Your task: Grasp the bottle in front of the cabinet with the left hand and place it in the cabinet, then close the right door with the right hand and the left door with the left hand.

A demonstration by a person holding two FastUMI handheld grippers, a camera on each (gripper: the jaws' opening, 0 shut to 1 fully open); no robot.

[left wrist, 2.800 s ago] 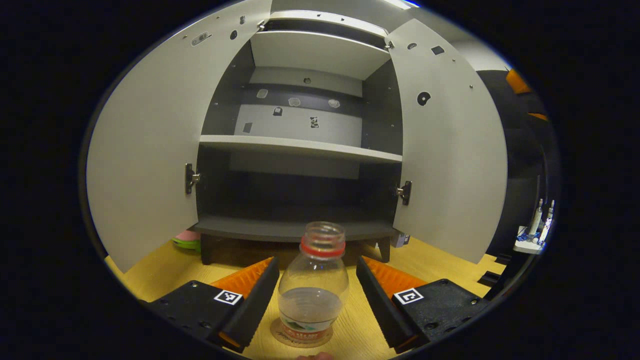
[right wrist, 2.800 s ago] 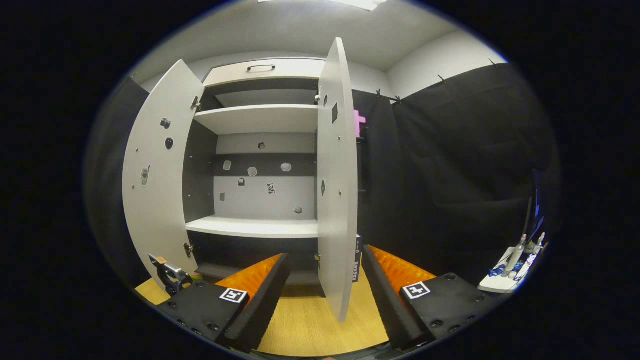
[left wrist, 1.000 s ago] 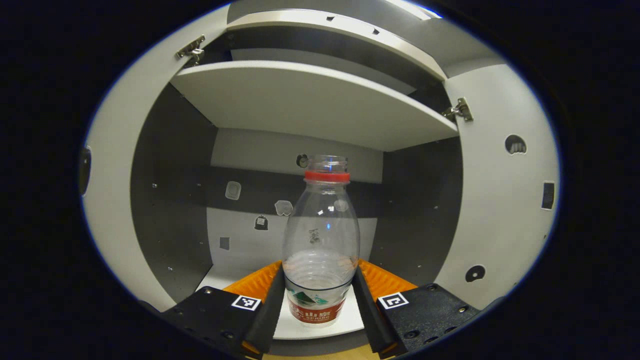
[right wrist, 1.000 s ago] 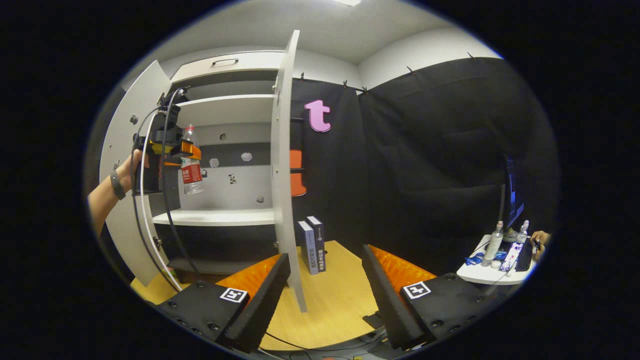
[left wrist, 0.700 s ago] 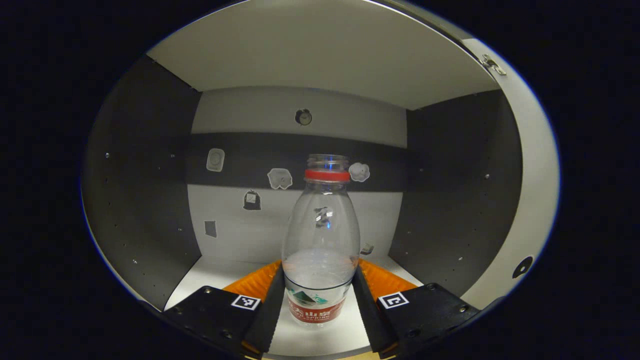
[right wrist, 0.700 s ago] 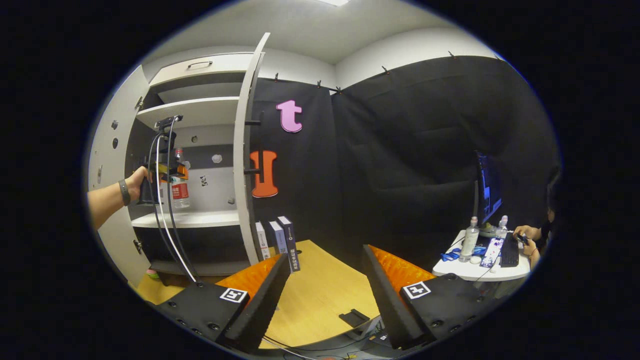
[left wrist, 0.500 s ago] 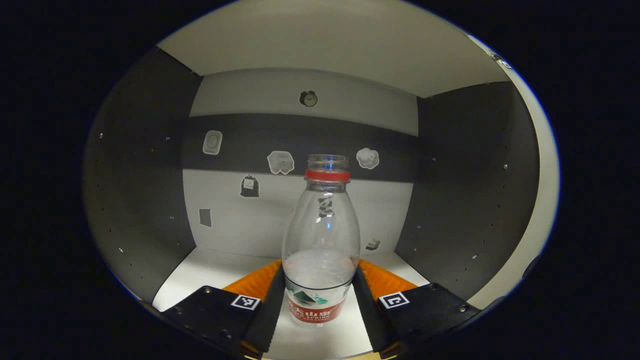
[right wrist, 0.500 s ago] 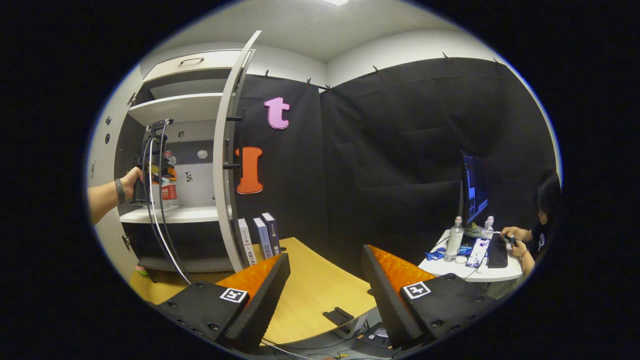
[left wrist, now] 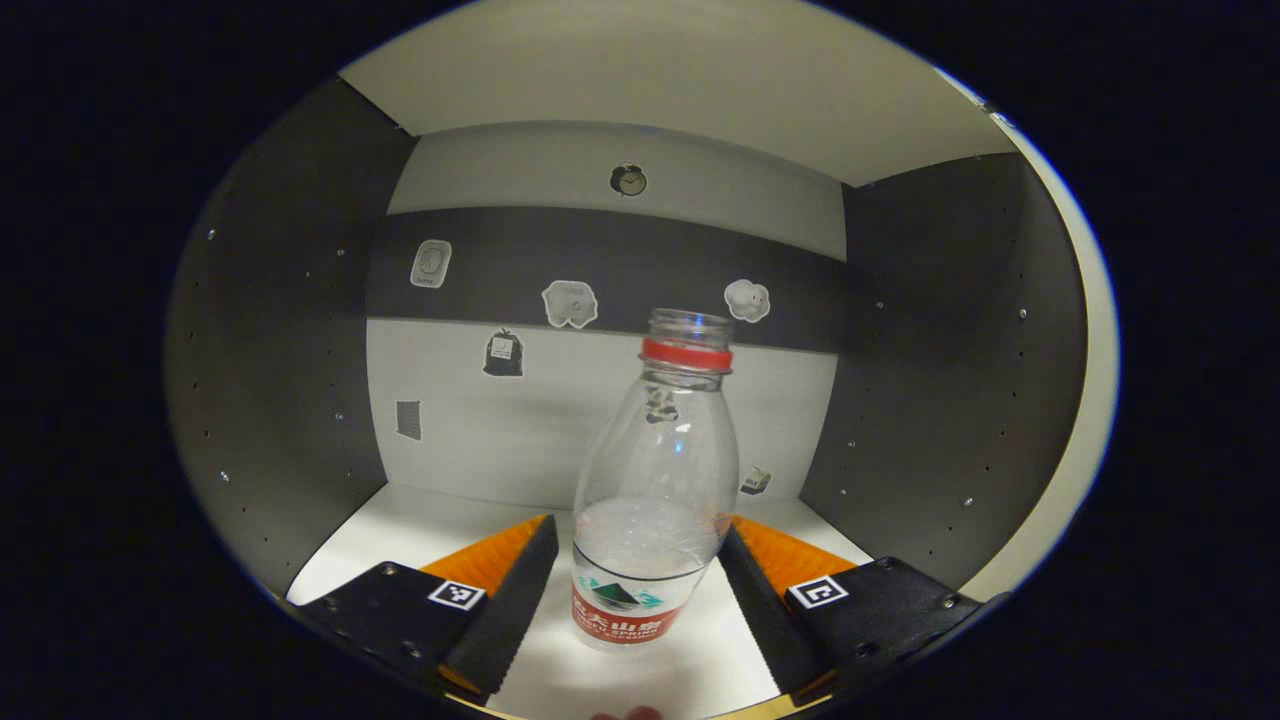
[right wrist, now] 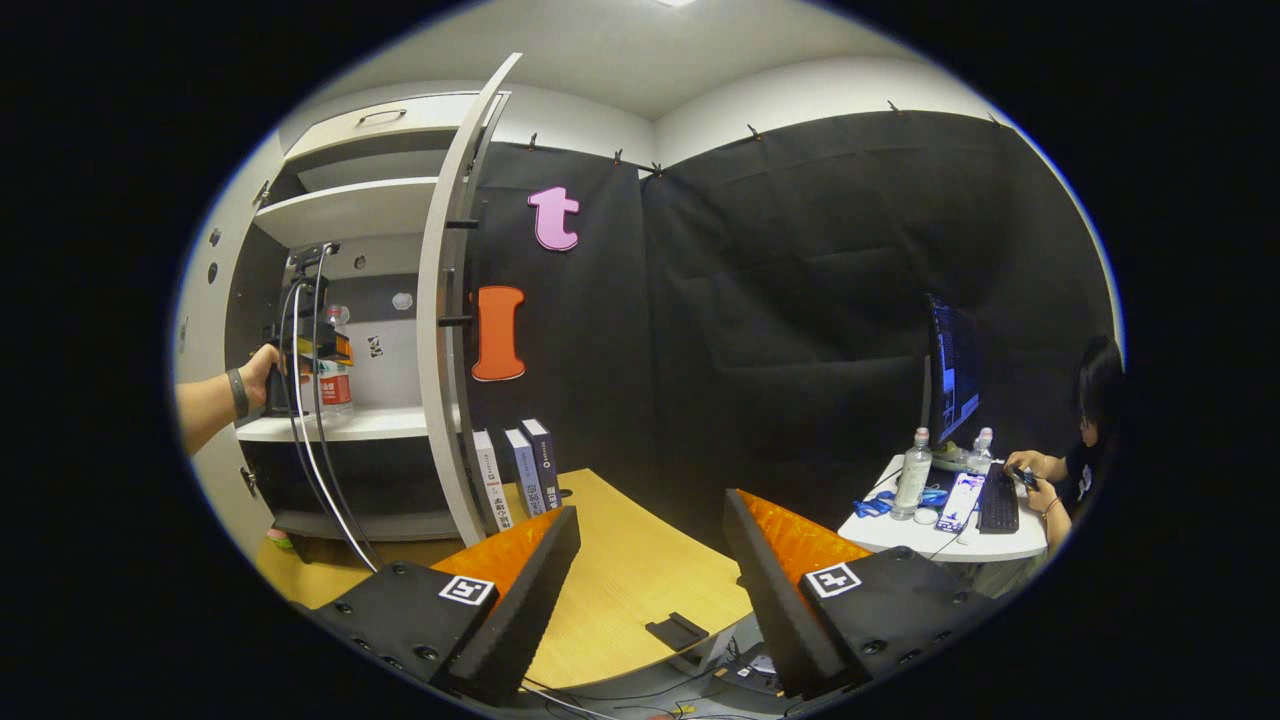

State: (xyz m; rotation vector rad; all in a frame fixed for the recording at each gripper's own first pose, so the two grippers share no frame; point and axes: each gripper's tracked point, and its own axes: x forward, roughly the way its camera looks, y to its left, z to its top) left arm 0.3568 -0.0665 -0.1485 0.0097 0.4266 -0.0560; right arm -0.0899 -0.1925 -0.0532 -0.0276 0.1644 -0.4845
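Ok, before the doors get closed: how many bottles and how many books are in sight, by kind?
Bottles: 3 (shelf bottle, two desk bottles)
Books: 3 (books standing beside the cabinet)
Total: 6

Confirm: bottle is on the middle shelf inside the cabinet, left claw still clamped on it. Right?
Not clamped. The left gripper view shows the left claw open: a gap separates its left finger from the bottle, which leans right. The bottle is on the cabinet shelf as stated.
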